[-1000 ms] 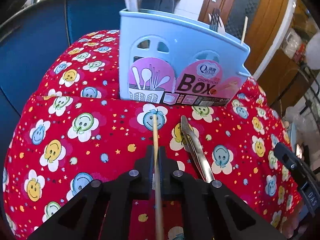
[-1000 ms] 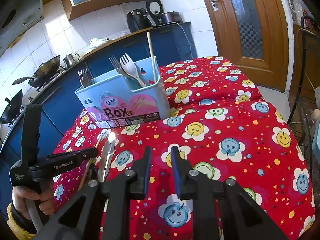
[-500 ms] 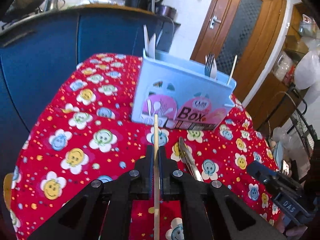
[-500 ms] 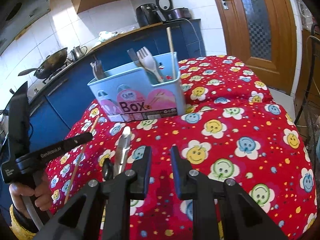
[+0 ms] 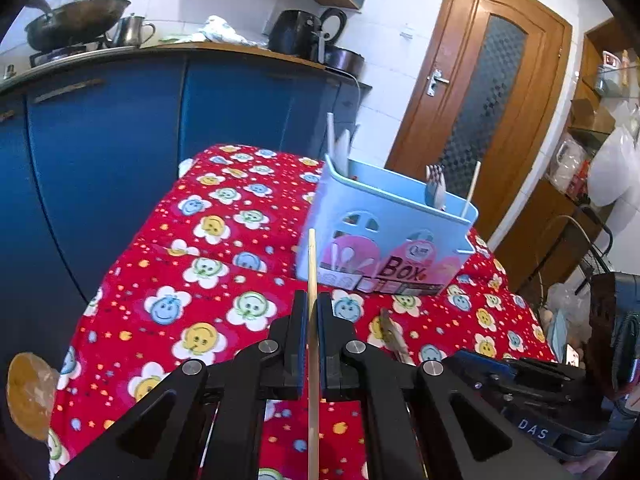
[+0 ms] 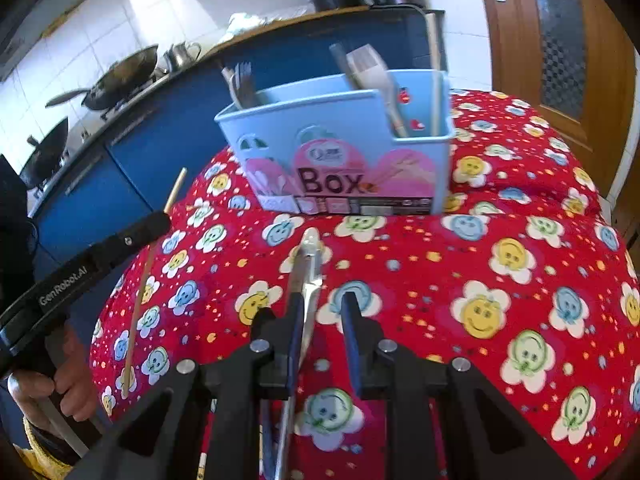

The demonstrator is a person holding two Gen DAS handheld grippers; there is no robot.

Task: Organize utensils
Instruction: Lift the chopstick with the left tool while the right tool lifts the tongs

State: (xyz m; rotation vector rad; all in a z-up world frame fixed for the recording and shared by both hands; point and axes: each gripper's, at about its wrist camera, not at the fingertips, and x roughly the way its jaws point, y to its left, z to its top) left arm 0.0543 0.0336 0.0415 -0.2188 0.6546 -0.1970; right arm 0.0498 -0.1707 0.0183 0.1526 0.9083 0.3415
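Right now my left gripper point(image 5: 313, 320) is pinched narrow around a wooden chopstick point(image 5: 312, 304); its two blue-padded fingers point(image 5: 299, 332) press against the stick from either side, and the stick runs straight up between them, its tip showing in front of the blue utensil box point(image 5: 394, 232). From the right wrist view I see the same chopstick point(image 6: 149, 264) slanting up through the left gripper point(image 6: 158, 222), lifted clear of the cloth, with my hand point(image 6: 60, 384) wrapped on the handle below.

My right gripper point(image 6: 322, 312) is parted a moderate way and holds nothing firmly. A pair of metal tongs point(image 6: 308, 272) lies on the red smiley-flower tablecloth point(image 6: 500, 264) covering the tabletop, and it passes into the gap between the fingers, lying against the inner face of the left-hand finger point(image 6: 295, 320) while the other finger stands apart from it. I cannot tell whether the pad actually presses on the metal. In the left wrist view the tongs point(image 5: 394, 338) are only partly visible beside the left gripper.

The box point(image 6: 344, 152) stands upright on the cloth beyond the tongs, its label reading "Box". Forks and a pale spatula-like utensil point(image 6: 372, 76) stick out of its compartments, and another chopstick point(image 6: 435, 80) stands in the right end compartment.
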